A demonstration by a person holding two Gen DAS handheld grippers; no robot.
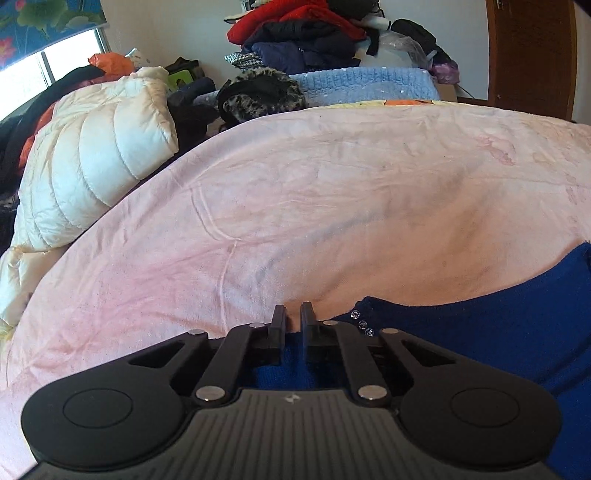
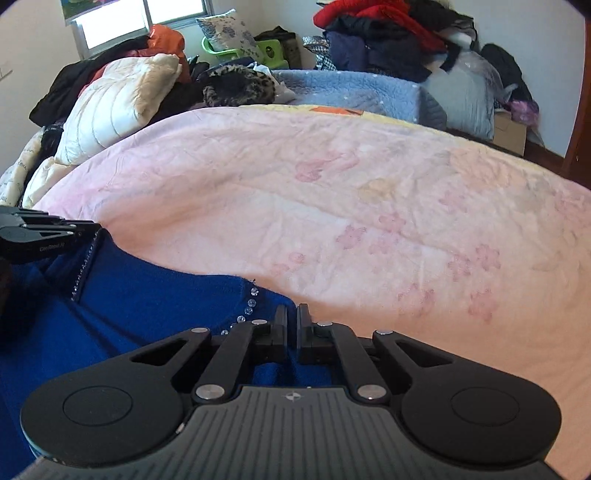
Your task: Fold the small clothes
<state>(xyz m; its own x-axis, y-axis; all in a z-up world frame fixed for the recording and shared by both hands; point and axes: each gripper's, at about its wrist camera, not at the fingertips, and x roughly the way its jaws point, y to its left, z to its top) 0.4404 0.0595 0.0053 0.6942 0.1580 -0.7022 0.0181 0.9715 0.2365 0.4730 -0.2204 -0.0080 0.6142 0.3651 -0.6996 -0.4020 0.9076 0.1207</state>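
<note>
A royal-blue knit garment (image 1: 480,339) with small rhinestones lies on the pink bedspread (image 1: 314,192). In the left wrist view my left gripper (image 1: 294,314) is nearly closed over the garment's edge, with blue cloth between the fingers lower down. In the right wrist view my right gripper (image 2: 291,314) is nearly closed on the blue garment (image 2: 147,302) at its rhinestone-trimmed edge. The left gripper (image 2: 51,234) also shows at the far left of that view, at the garment's other corner.
A cream quilted jacket (image 1: 96,158) lies at the bed's left. A light-blue blanket (image 1: 362,85) and a heap of red and dark clothes (image 1: 303,33) sit at the far end. A wooden door (image 1: 532,55) stands at the right.
</note>
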